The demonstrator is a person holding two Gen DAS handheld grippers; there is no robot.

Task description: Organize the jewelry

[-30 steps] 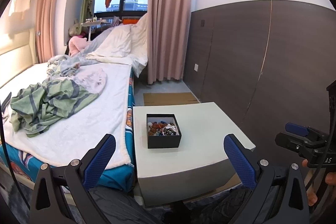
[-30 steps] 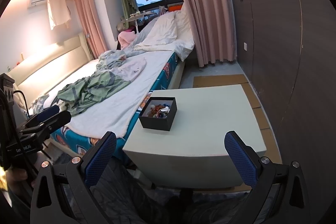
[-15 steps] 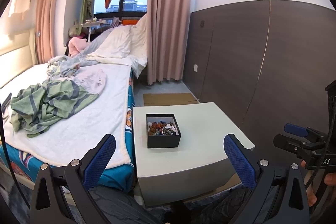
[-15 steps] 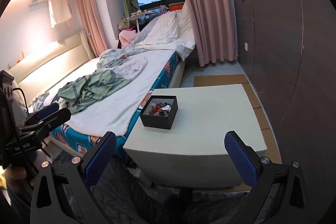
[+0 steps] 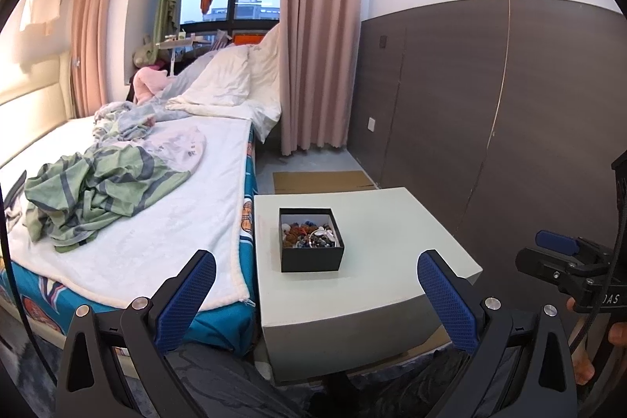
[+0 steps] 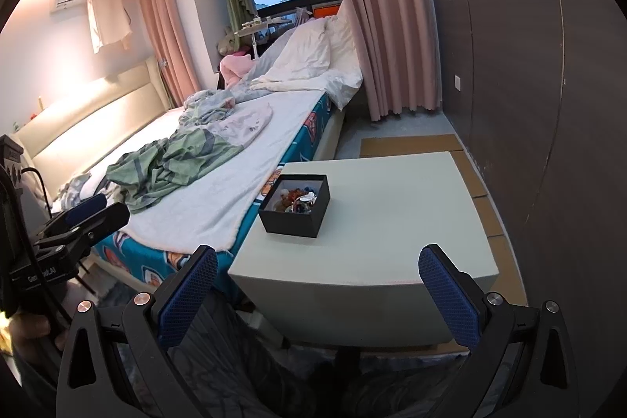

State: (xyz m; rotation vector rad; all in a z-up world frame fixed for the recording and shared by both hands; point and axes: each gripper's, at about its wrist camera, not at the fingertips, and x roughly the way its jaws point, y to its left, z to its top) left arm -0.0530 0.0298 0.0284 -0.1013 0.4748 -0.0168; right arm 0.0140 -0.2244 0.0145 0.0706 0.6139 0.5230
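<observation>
pale table [image 5: 395,218] | on it: open black box [image 5: 311,259] of jewelry [image 5: 309,236]

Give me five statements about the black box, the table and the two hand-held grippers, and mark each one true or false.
1. The black box sits on the pale table. True.
2. The box has a lid on. False: it is open, with mixed jewelry showing inside.
3. The left hand-held gripper is open and holds nothing. True.
4. The right hand-held gripper is shut on a necklace. False: it is open and holds nothing.
5. The box rests on the bed. False: the bed is beside the table.
</observation>
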